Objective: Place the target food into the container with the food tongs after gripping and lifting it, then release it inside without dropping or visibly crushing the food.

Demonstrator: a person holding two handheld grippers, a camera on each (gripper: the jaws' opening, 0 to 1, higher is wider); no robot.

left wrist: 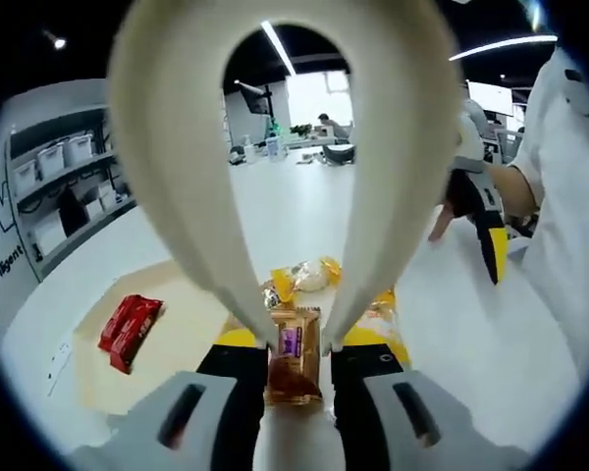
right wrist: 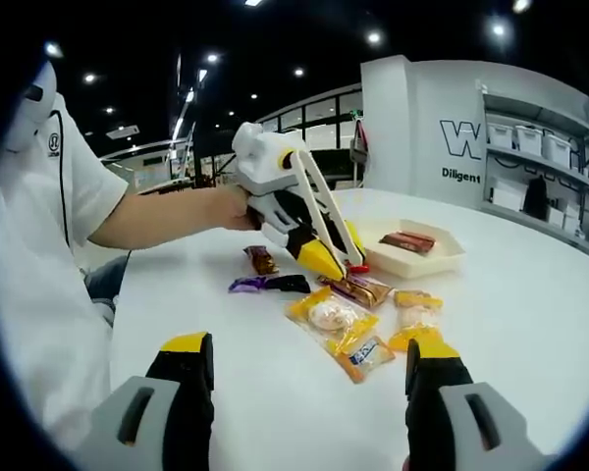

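tongs in the left gripper are pinching a brown snack packet above the table, seemingly lifted, while the right gripper is hovering open.

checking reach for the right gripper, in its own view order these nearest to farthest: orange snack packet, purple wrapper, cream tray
1. orange snack packet, nearest, lying on the table between the right gripper fingers.
2. purple wrapper, mid-table, toward the left.
3. cream tray, farthest, toward the right, holding a red packet.
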